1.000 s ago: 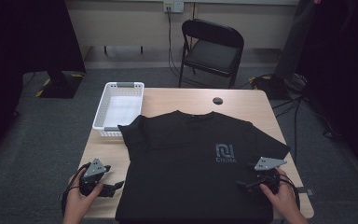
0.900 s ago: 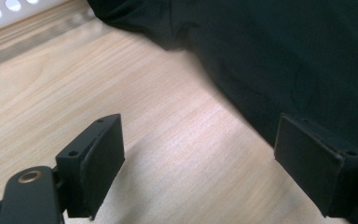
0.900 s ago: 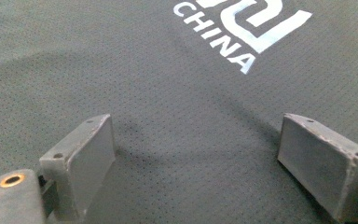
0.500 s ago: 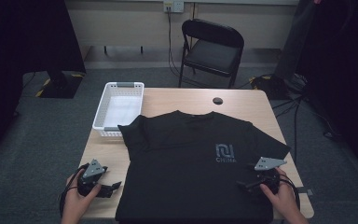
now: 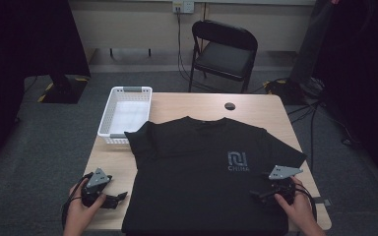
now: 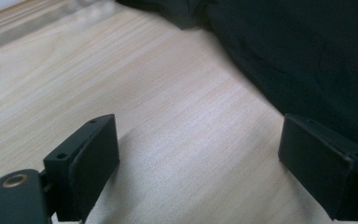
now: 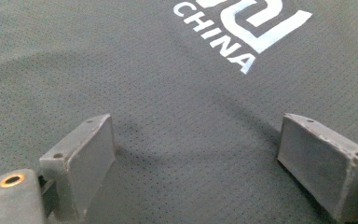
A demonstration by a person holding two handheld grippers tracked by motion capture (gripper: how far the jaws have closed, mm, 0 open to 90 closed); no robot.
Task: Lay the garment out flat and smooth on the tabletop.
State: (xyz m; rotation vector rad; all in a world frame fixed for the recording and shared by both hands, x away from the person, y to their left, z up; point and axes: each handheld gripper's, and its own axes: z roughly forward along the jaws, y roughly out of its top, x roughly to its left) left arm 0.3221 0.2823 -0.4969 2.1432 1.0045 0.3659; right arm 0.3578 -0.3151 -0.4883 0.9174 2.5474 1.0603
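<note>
Shirt (image 5: 206,172), black with a pale logo (image 5: 238,161) on the chest, lies flat and face up across the middle of the table (image 5: 266,105), collar toward the far edge, hem overhanging the near edge. Basket (image 5: 125,114), white and empty, sits at the far left corner, its near end touching the shirt's left sleeve. A small dark disc (image 5: 230,106) lies near the far edge.

Left gripper (image 5: 109,198) rests on bare wood at the near left corner, just beside the shirt's side edge; its jaws stand wide apart with nothing between them, and the cloth edge passes the right jaw in the left gripper view. Right gripper (image 5: 262,193) sits on the shirt near the near right corner, jaws likewise spread and empty over the mesh fabric (image 7: 168,93), below the logo.

Risk, as judged: a pinch taken from here may catch a single layer or miss the thin edge; uneven pulls by the two grippers could drag the overhanging hem off the table or shove the sleeve against the basket.
</note>
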